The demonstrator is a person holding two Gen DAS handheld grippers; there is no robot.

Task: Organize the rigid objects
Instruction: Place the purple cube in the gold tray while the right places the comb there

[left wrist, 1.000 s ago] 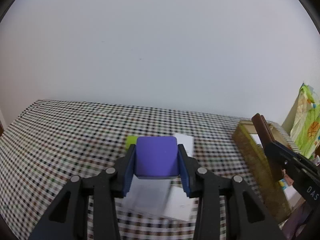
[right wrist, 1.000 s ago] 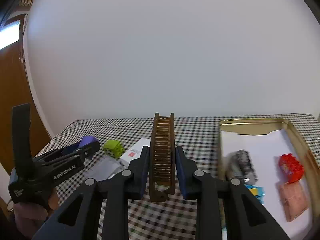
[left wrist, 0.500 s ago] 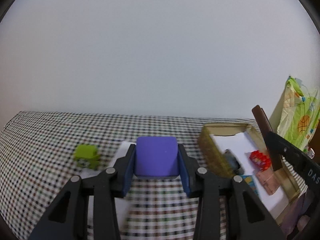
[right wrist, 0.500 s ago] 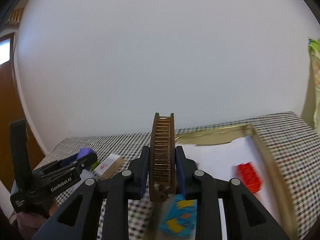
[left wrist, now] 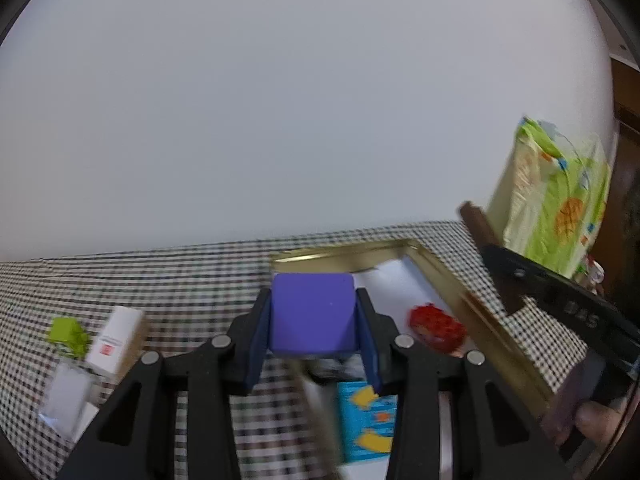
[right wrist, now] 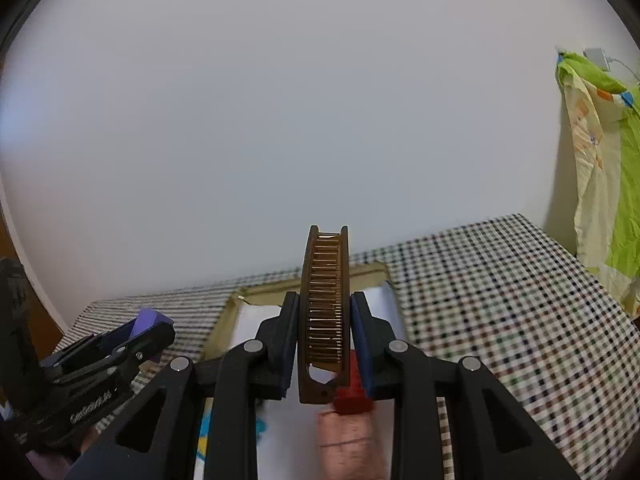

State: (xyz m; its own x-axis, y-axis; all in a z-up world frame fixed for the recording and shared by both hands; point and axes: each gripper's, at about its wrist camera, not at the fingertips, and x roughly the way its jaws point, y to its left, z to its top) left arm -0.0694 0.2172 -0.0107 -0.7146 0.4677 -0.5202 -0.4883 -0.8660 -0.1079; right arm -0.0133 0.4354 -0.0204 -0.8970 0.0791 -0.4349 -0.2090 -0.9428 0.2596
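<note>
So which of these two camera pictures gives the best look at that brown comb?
The right wrist view. There the brown comb stands upright, centered, clamped in the right gripper, its teeth showing. The left wrist view shows only its dark edge at the far right, sticking up from that gripper.

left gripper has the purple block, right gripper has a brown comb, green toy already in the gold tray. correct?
Not quite: the green toy lies on the checkered cloth, outside the gold tray, as the left wrist view shows. The left gripper does hold the purple block, the right gripper the brown comb.
</note>
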